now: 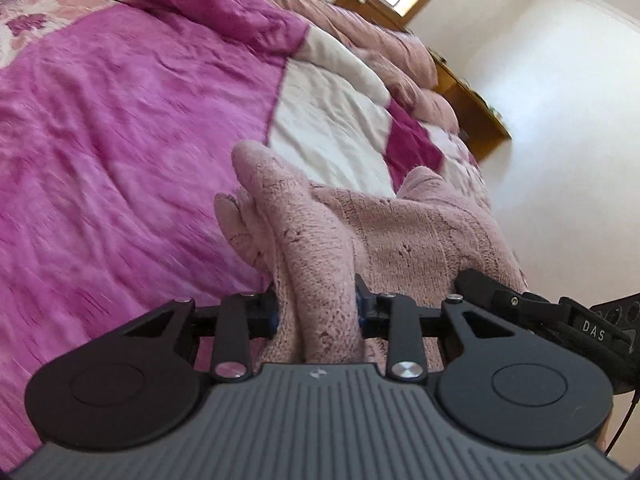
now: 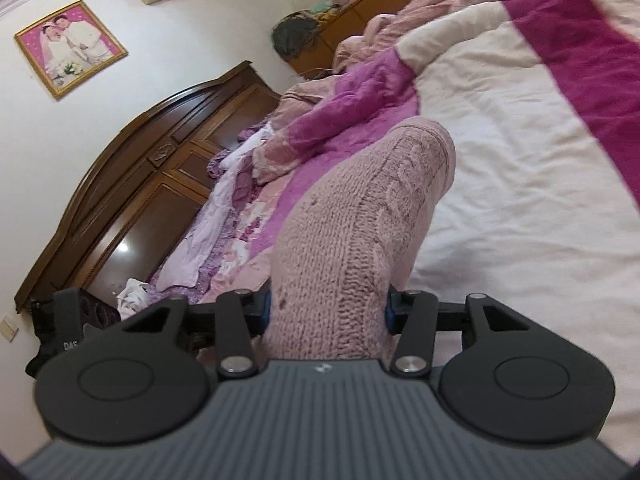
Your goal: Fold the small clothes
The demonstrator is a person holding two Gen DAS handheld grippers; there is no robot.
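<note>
A bedroom, with a bed spread in a magenta-and-cream plush blanket (image 1: 120, 128) and a dark carved wooden headboard (image 2: 132, 168) at its far left. You are gripping a pale pink cable-knit garment (image 1: 320, 248) with both claws – left gripper (image 1: 316, 312) and right gripper (image 2: 330, 308) each clamping a bunched edge, lifting it above the blanket. No finished fold is showing yet – laying flat and folding remain.
</note>
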